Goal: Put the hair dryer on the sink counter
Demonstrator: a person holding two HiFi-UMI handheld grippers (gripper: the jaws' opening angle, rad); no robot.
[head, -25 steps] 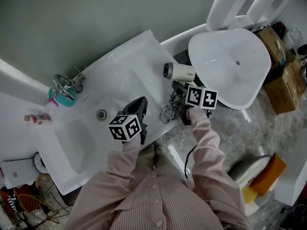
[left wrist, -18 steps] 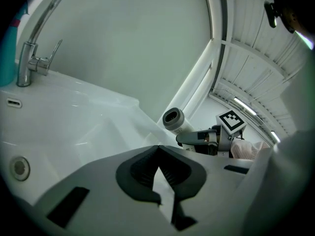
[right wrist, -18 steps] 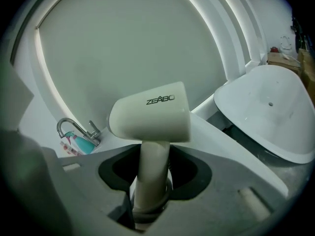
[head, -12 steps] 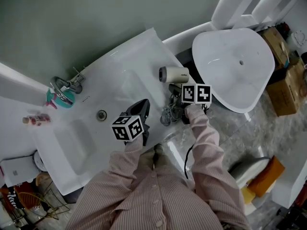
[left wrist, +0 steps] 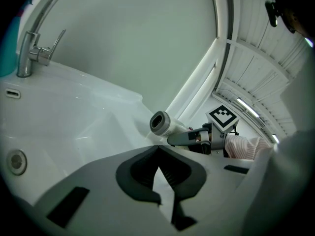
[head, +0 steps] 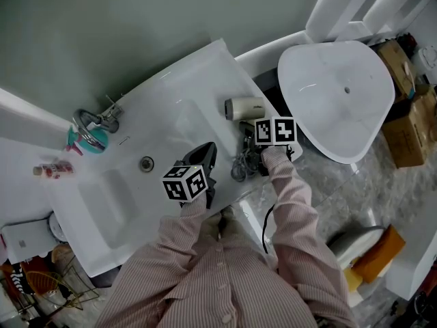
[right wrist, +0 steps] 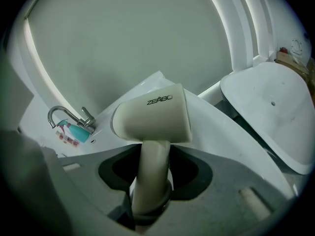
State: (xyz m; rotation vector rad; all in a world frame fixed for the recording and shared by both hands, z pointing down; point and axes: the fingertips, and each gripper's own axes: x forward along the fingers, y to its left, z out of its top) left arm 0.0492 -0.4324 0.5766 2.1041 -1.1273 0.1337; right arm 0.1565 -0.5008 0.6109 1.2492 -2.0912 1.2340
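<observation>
While the right tool clamps the hair dryer, the left tool sits closed, empty

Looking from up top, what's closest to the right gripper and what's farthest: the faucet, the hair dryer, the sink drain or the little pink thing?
1. Hair dryer: its handle is clamped in the right gripper.
2. Sink drain: in the basin, to the left.
3. Faucet: farther left, by the wall.
4. Pink thing: far left.
</observation>
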